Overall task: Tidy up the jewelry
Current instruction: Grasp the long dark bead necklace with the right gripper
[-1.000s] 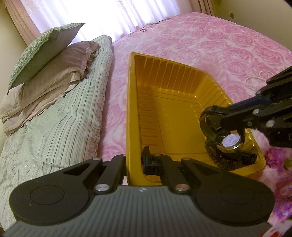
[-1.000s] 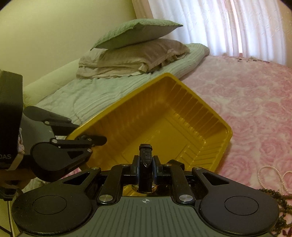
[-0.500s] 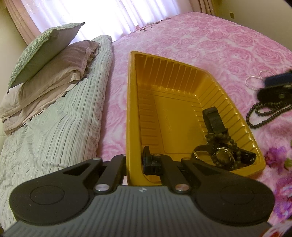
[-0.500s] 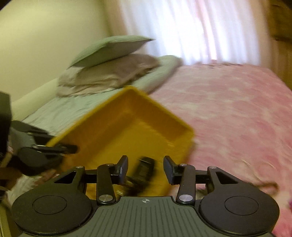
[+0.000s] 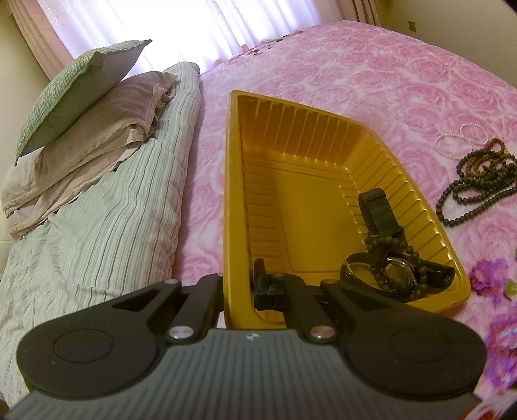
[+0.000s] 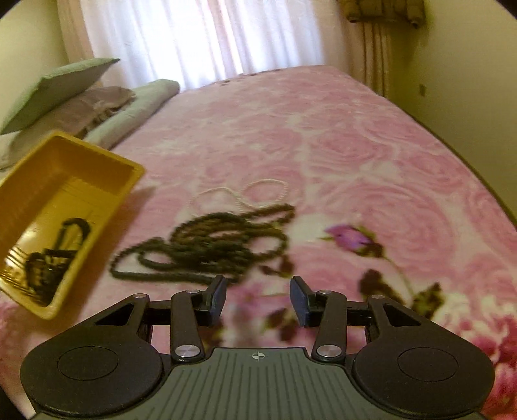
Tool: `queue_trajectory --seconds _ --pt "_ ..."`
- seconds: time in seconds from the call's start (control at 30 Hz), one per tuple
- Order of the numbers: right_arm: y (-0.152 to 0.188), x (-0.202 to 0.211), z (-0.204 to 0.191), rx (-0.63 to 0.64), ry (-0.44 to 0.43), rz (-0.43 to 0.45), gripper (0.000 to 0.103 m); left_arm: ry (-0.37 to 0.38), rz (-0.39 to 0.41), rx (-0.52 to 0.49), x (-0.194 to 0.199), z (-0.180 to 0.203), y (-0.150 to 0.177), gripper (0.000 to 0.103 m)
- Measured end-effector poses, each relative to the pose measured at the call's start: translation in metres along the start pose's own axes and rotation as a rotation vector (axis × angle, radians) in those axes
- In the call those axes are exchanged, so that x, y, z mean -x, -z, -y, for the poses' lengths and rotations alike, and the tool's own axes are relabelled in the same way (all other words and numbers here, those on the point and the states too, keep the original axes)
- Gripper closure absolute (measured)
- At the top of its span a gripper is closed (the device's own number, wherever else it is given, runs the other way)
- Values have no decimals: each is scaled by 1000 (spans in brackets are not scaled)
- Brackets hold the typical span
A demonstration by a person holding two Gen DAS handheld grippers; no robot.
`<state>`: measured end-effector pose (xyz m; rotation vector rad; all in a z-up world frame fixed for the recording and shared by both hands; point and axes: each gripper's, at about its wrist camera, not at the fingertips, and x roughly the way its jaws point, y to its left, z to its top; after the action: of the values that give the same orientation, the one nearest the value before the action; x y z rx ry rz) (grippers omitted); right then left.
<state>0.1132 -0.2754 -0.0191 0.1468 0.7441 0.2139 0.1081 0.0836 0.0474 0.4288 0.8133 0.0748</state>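
The pink bed [image 6: 355,145] carries everything. My left gripper [image 5: 237,287] is clenched on the near wall of the yellow tray [image 5: 232,194], where a watch [image 5: 397,274] already lies at five o'clock. My right gripper [image 6: 258,299] is released and empty. Next, I judge, comes the dark bead necklace [image 6: 206,245] at eleven o'clock, then the pearl strand [image 6: 245,194].

Daylight glares through the curtains [image 5: 155,29]; the right wrist view is motion-blurred, with fisheye-bent edges.
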Motion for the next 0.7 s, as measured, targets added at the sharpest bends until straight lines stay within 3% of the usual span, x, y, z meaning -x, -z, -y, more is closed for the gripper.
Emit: queue_trajectory --seconds 0.27,0.43,0.63,0.7 --pt "-2 -22 -15 128 -45 -19 59 -5 -4 -5 0 2 0 101" --pt "-9 -37 -15 87 -73 -40 60 -5 -4 -5 0 2 0 101" --pt "-12 -44 -18 79 -75 -50 78 -4 -6 -4 -1 2 1 101" --pt "-14 -42 -18 79 -75 -57 96 -4 -6 -3 -1 2 1 100"
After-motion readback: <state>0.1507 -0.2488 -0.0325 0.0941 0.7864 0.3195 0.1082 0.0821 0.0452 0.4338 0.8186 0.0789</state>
